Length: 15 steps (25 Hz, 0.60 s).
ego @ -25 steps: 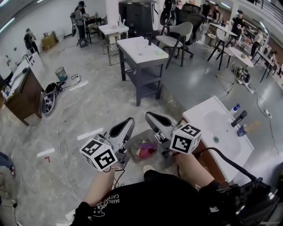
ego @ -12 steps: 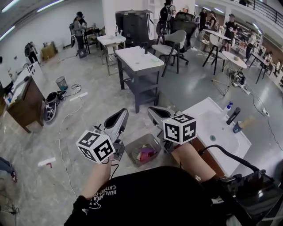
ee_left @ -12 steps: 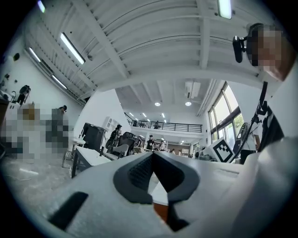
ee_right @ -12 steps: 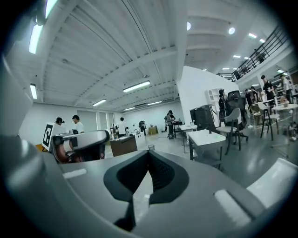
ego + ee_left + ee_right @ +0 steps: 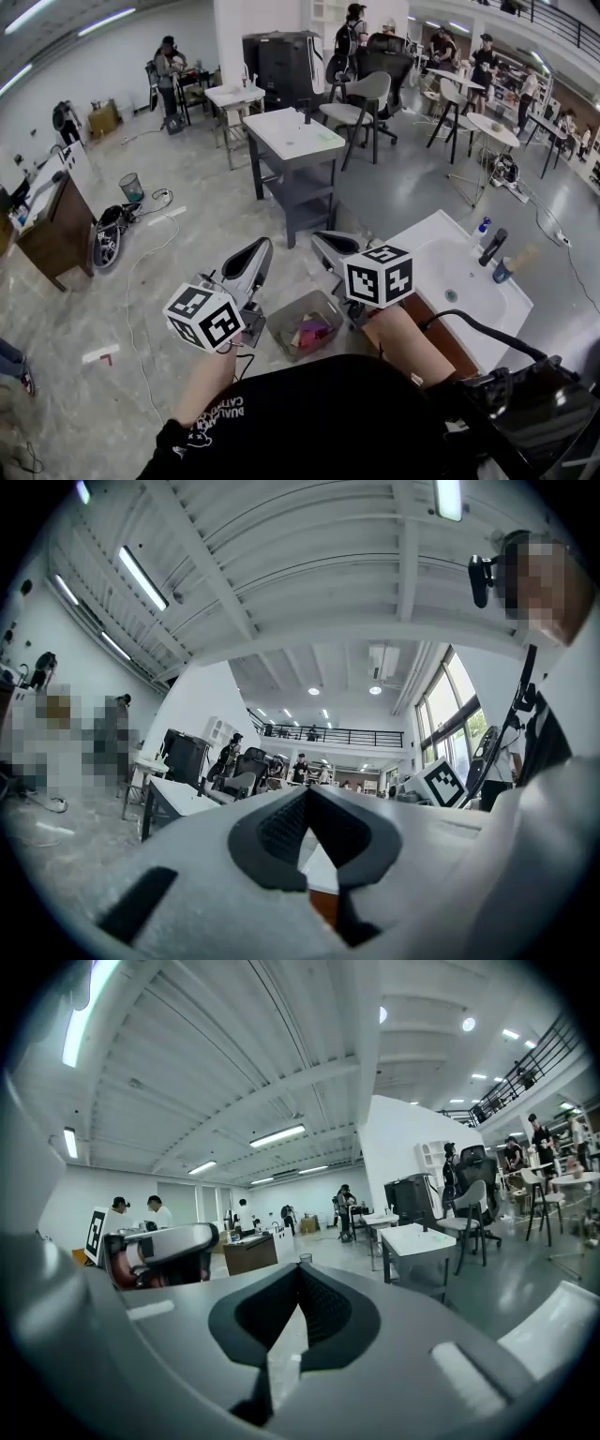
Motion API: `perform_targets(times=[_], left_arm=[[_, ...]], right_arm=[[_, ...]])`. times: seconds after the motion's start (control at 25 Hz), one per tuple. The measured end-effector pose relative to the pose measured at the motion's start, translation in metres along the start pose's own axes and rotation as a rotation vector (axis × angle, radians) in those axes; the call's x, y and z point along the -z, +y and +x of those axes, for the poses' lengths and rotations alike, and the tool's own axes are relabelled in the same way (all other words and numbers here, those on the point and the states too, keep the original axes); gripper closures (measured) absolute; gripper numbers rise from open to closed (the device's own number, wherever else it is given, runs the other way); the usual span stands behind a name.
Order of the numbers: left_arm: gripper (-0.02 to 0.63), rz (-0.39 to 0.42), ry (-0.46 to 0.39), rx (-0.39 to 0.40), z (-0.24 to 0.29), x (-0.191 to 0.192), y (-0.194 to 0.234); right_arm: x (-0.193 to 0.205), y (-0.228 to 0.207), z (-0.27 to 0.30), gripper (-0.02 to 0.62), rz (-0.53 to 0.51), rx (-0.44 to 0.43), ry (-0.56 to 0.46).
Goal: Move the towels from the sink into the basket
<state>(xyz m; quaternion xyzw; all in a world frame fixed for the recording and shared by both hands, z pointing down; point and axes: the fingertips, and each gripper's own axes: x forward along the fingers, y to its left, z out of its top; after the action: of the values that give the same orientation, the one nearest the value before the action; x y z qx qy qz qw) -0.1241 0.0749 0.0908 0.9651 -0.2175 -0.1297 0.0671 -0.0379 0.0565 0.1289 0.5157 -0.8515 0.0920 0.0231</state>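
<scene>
- Left gripper [image 5: 260,247]: held in the air above the floor, to the left of the basket. Its own view shows the jaws together with nothing between them.
- Basket [image 5: 284,322]: a grey bin on the floor, seen between the two grippers and just beside the cabinet under the sink.
- Towels [image 5: 312,330]: a pink and red bundle lying inside the basket. How many pieces it holds is too small to tell.
- Right gripper [image 5: 322,243]: held in the air above the right side of the basket, near the left edge of the sink. Its jaws are together and hold nothing.
- Sink [image 5: 441,262]: a white basin to the right. The bowl looks bare down to the drain, and no cloth shows in it. A dark faucet [image 5: 493,246] and small bottles stand at its far rim.
- Step in hand: with towels in the basket, the sink apparently bare and both tools empty, the transfer appears complete or in its closing pause.
- Next move: a check of the basin is called for. If a towel remains out of sight there, the right gripper needs to open its jaws, reach right into the bowl, clamp the cloth and carry it over the basket.
</scene>
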Motion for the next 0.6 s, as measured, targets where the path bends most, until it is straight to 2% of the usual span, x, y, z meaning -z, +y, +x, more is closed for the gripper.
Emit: perform_targets(times=[0.6], left_arm=[[0.603, 0.005, 0.002, -0.029, -0.0093, 0.0003, 0.0003]], right_arm=[[0.0058, 0.0031, 0.0014, 0.591, -0.035, 0.017, 0.019]])
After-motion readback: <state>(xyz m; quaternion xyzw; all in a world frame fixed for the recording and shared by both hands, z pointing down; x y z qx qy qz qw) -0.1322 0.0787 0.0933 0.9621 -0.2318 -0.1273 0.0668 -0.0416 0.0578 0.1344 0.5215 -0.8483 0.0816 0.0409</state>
